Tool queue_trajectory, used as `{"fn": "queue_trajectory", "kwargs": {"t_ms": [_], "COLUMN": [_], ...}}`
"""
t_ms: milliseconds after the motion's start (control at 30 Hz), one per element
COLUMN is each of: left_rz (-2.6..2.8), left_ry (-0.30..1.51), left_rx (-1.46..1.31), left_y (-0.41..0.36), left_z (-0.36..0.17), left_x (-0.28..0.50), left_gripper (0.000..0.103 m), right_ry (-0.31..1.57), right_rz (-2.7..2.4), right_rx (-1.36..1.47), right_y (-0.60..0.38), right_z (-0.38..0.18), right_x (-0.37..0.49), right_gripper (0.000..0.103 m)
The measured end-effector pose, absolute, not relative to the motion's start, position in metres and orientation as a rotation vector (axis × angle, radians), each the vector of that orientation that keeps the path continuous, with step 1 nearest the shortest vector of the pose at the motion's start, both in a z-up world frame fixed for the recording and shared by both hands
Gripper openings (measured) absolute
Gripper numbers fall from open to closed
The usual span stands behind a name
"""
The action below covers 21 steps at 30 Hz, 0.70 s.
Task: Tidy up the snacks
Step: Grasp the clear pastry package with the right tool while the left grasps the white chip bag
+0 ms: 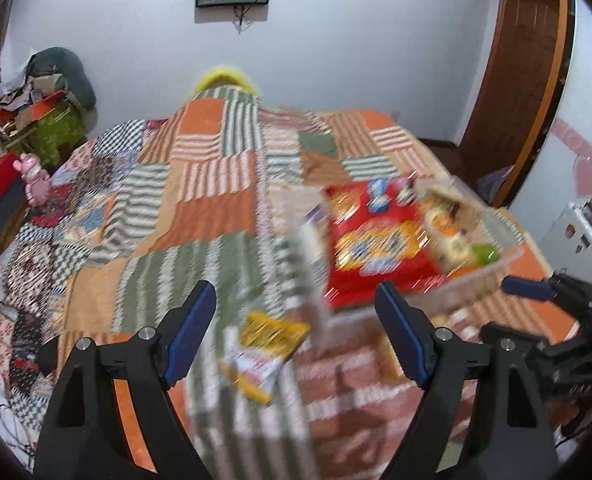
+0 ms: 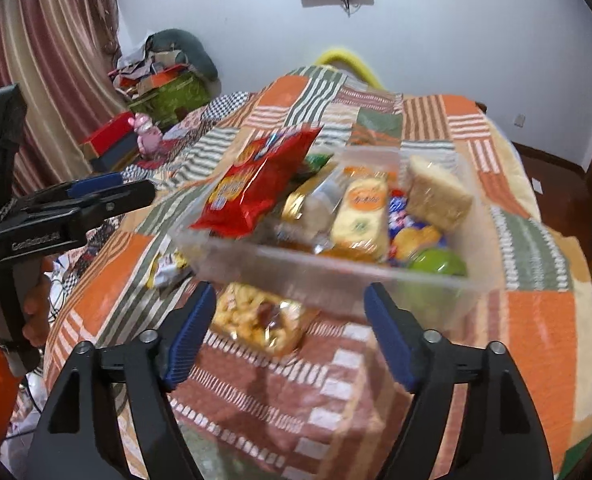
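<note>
The bed (image 2: 535, 320) under its patchwork quilt serves as the work surface. On it sits a clear tub (image 2: 335, 268), already crowded with snacks, a red bag (image 2: 252, 188) propped over its rim for want of room. Two packets lie outside: a nut pack (image 2: 256, 320) just before the tub, a yellow packet (image 1: 268, 352) nearby. Both grippers, left (image 1: 296, 336) and right (image 2: 288, 336), hover wide and empty, likely ready to collect them.

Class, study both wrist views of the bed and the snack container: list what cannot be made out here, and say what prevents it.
- Left wrist view: print on the red snack bag and yellow packet, smeared by motion blur.
- Right wrist view: snacks beneath the red bag in the clear container, hidden by it and by glare.
- Right wrist view: the left gripper is side-on, so its opening is unclear there.
</note>
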<state>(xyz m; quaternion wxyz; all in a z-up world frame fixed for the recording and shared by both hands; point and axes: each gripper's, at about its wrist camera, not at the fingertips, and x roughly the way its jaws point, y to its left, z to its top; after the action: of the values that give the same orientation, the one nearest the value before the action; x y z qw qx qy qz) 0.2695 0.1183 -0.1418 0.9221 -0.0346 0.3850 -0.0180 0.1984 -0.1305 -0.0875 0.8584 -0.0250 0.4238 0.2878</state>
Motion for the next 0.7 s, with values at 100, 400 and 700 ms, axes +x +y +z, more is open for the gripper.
{"fn": "queue_trajectory", "kwargs": {"t_ms": [100, 400, 700], "left_rz": [-0.019, -0.055, -0.111], "left_ry": [0.839, 0.935, 0.989], "left_rx": [-0.078, -0.114, -0.126], "left_y": [0.134, 0.153, 0.152], "left_z": [-0.161, -0.213, -0.249], "left_x": [0.263, 0.265, 0.292], "left_gripper": [0.082, 0.082, 0.072], "right_ry": [0.932, 1.018, 1.033], "right_rz": [0.603, 0.566, 0.486], "right_rx": [-0.048, -0.081, -0.121], "right_y": [-0.122, -0.090, -0.073], "right_z": [-0.099, -0.125, -0.131], "right_x": [0.199, 0.198, 0.205], "right_gripper": [0.078, 0.084, 0.087]}}
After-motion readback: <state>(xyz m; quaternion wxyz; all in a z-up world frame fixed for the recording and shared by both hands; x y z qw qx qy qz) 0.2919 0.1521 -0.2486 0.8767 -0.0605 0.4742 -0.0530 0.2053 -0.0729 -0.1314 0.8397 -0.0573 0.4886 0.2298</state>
